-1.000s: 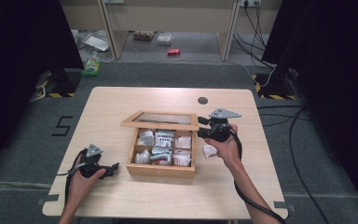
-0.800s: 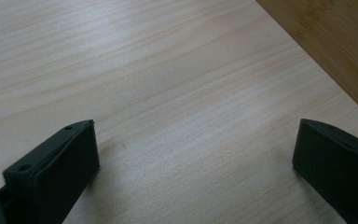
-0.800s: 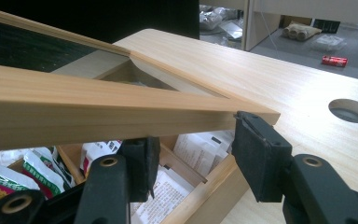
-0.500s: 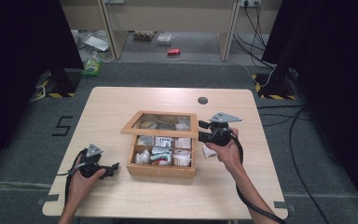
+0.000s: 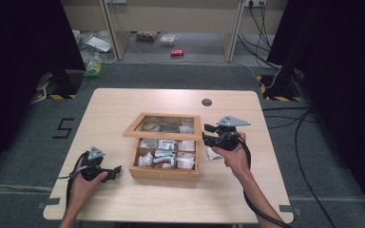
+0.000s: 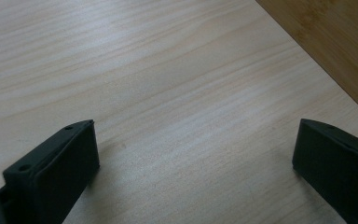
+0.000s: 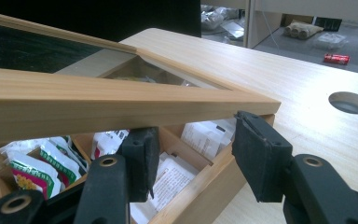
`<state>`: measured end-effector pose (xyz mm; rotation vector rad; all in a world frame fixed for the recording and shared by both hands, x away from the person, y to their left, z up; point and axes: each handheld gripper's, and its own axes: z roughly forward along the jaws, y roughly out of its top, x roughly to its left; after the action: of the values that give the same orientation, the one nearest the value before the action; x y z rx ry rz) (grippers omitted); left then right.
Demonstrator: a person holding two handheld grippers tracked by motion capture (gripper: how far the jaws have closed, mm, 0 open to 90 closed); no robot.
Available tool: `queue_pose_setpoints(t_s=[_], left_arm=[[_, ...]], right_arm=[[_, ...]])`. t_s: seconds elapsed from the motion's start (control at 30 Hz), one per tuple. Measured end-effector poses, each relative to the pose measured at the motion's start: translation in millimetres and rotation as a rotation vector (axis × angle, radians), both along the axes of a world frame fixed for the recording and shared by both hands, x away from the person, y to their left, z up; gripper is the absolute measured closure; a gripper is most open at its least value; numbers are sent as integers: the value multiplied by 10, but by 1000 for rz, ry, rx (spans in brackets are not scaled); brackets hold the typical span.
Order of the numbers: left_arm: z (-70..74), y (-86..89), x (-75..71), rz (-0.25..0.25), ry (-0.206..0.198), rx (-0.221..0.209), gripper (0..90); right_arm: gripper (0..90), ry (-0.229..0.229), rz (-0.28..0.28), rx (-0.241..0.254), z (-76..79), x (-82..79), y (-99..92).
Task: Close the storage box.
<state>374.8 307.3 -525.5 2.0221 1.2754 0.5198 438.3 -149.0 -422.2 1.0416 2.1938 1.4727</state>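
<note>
Resting half-raised over a wooden box point(image 5: 164, 172) of packets point(image 5: 161, 153) at the table's point(image 5: 123, 102) middle, a glass-paned lid point(image 5: 164, 126) sits between the right gripper's point(image 5: 208, 135) parted jaws, which straddle its corner; whether they press it cannot be told. The left gripper point(image 5: 116, 171) lies released, well apart.

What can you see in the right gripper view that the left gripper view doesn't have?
The right gripper view has the box's lid tilted up just above the jaws, packets in the compartments, a round hole in the table and a red can on the floor. The left gripper view has a wide stretch of bare table between wide-apart jaws. Both have the light table, two black jaws and part of the wooden box.
</note>
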Motion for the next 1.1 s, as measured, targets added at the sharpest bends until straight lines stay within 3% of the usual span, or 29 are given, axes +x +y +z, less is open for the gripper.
queue_pose_setpoints(t_s=[0.3,1.1], left_arm=[[0,0,0,0,0,0,0],[0,0,0,0,0,0,0]], right_arm=[[512,7,-1,6,4,-53,-26],[513,42,3,-40,-182,-178,-36]])
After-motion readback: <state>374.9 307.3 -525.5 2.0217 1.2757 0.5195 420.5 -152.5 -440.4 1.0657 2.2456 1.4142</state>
